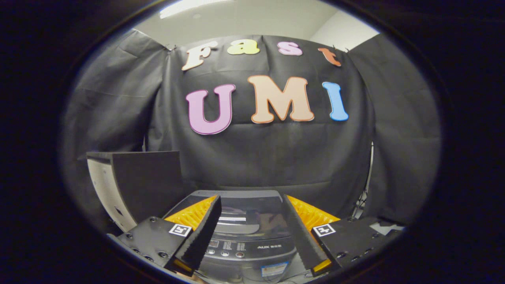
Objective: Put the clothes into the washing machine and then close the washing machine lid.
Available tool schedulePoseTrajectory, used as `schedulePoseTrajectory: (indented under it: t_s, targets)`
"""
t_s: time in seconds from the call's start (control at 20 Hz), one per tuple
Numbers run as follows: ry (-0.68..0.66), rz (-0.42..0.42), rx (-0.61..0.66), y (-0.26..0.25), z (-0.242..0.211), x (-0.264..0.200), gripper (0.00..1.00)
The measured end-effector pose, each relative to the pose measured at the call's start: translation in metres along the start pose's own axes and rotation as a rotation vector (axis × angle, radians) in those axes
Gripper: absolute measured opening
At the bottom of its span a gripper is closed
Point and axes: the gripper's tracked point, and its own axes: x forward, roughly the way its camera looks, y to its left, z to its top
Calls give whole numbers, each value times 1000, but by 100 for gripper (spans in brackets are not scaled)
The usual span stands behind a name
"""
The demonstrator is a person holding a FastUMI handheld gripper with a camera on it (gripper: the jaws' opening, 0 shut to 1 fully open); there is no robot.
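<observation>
A dark top-loading washing machine (252, 246) stands just ahead of and below my fingers, its control panel with round buttons nearest to me. Its glossy lid (246, 215) lies flat and shut over the tub, mirroring the booth wall. My gripper (251, 205) hovers over the machine's front, open, with nothing between the fingers. The lid shows in the gap between them. No clothes can be made out on or around the machine.
A dark box-like cabinet (138, 185) with a pale side stands left of the machine, close to the left finger. Black cloth walls close in behind and on both sides. A thin stand or cable (365, 197) runs down at the right.
</observation>
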Motion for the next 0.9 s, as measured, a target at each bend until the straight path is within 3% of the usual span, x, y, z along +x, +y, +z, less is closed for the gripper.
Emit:
schedulePoseTrajectory:
  t_s: [0.35,0.9]
  targets:
    - [31,23,-14,-19,-71,-65,95]
    - [53,16,27,-20,-97,-111,96]
